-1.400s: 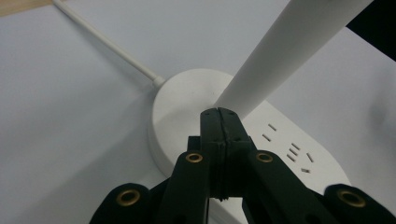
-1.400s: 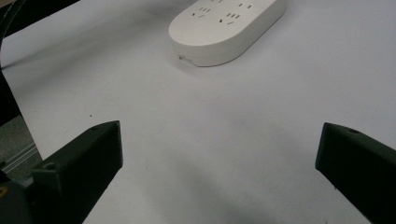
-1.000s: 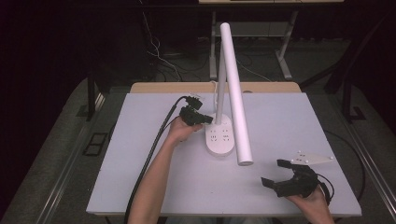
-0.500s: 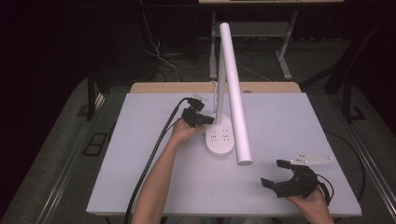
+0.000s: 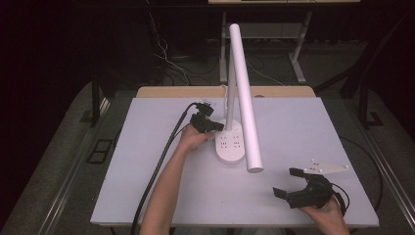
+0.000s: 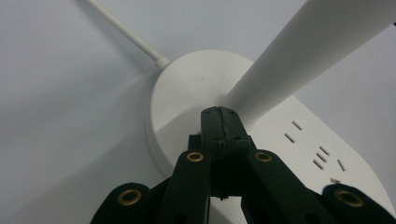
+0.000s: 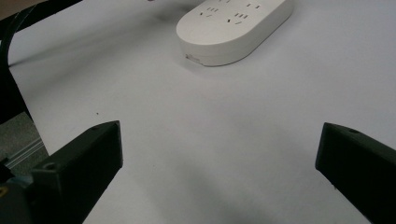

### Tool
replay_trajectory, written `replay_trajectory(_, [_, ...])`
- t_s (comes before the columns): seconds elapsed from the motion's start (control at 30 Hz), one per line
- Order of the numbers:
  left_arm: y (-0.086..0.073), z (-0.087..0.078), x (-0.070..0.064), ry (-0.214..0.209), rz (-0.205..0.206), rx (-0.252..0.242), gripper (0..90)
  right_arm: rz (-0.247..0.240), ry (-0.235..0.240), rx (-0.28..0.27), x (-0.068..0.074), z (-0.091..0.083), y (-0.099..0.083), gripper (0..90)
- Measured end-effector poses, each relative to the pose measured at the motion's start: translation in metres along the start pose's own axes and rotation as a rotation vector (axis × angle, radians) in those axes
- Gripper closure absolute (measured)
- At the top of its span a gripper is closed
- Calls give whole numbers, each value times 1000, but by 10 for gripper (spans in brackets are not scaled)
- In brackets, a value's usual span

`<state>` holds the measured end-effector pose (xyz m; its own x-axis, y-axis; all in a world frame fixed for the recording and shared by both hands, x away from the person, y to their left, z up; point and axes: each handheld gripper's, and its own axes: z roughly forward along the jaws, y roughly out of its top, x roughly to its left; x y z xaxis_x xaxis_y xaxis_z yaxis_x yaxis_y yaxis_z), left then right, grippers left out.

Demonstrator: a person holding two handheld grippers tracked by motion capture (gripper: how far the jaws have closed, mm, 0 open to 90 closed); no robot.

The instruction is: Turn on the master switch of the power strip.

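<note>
My left claw [image 6: 218,114] is pinched shut, its tips pressed on the lamp base [image 5: 230,143] where the stem rises; my right claw [image 5: 292,183] waits wide open at the table's [image 5: 147,161] five o'clock. The lamp [image 5: 243,93] stands mid-table, its long head leaning toward six o'clock. I judge it hard, smooth plastic, top-heavy and prone to tip. Best to hold down the flat base and grip the stem low.

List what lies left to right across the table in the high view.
Black cable → left gripper → lamp base → lamp head's near end → right gripper → grey three-cornered plate.
</note>
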<state>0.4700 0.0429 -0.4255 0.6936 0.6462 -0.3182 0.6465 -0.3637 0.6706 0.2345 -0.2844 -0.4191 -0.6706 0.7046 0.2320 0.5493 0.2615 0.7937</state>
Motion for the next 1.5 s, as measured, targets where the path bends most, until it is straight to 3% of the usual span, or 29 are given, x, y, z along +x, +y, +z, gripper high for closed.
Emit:
replay_trajectory(0.03, [0, 0, 0, 2, 16, 9, 900, 0, 0, 1, 0, 0, 0, 2])
replay_trajectory(0.17, [0, -1, 0, 5, 20, 16, 900, 0, 2, 2, 0, 0, 0, 2])
replay_trajectory(0.23, [0, 0, 0, 4, 3, 4, 900, 0, 1, 1, 0, 0, 0, 2])
replay_trajectory(0.47, [-1, 1, -6, 44, 39, 6, 900, 1, 3, -2, 1, 0, 0, 2])
replay_trajectory(0.57, [-1, 1, -5, 40, 37, 3, 900, 2, 3, -3, 1, -1, 0, 2])
replay_trajectory(0.73, [-1, 2, -5, 27, 5, -16, 900, 0, 0, -4, -1, -1, 0, 2])
replay_trajectory(0.9, [-3, 0, -2, 17, 0, -26, 900, 2, 0, -4, -1, -1, 0, 2])
replay_trajectory(0.97, [-4, 0, -4, 14, -25, -38, 900, 2, -2, -7, -2, -1, 0, 2])
replay_trajectory(1.17, [-4, -1, -5, 20, -4, -33, 900, 4, -3, -10, -3, -1, 0, 2])
replay_trajectory(1.2, [-3, -4, -2, 17, 45, -22, 900, 6, -2, -11, -3, -1, 0, 2])
replay_trajectory(1.23, [-3, -5, -2, 23, 63, -11, 900, 7, -2, -11, -3, -1, 0, 2])
replay_trajectory(1.37, [-2, -8, -2, 35, 69, -3, 900, 10, -3, -14, -4, -1, 0, 2])
replay_trajectory(1.5, [0, -15, -1, 27, 67, -24, 900, 11, -3, -15, -4, -1, 0, 2])
